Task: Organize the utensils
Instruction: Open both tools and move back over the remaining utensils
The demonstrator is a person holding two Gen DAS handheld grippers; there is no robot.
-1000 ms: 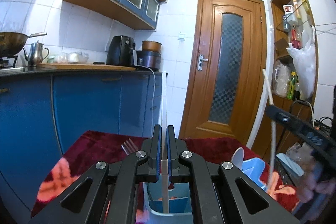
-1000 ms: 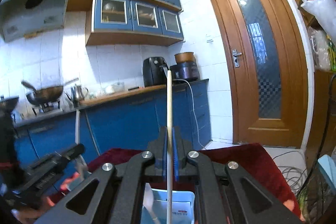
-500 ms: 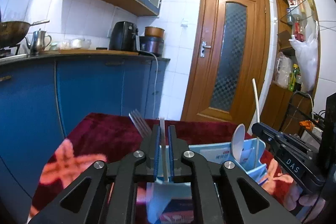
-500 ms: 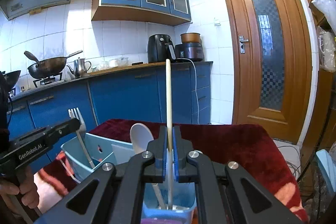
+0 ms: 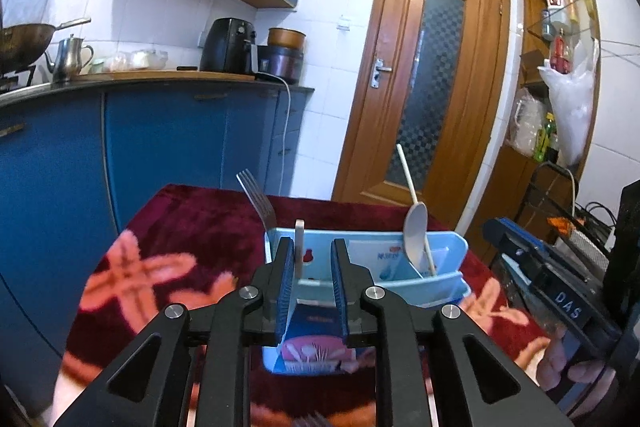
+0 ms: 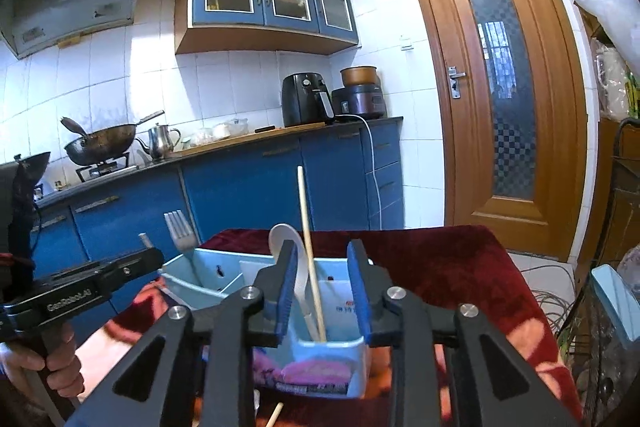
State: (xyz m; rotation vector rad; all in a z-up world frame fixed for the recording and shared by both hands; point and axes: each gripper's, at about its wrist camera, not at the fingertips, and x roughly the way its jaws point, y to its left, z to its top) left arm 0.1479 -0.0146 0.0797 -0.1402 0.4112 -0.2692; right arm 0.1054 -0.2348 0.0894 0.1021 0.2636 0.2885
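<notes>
A light blue utensil holder stands on the dark red flowered cloth. A fork, a white spoon and a pale chopstick stand in it. My left gripper is over the holder's near end with its jaws opening. A second pale chopstick leans on its left pad, not clamped. My right gripper also has its jaws opening. The chopstick by the spoon stands loose between them.
Another chopstick end lies on the cloth near the front edge. Blue kitchen cabinets run along the left, with a wooden door behind the table. Shelves and cables crowd the right side.
Both pairs of jaws were shut on upright chopsticks and have since parted. The chopsticks have sunk into the holder, and both views have tilted down and drawn back from it.
</notes>
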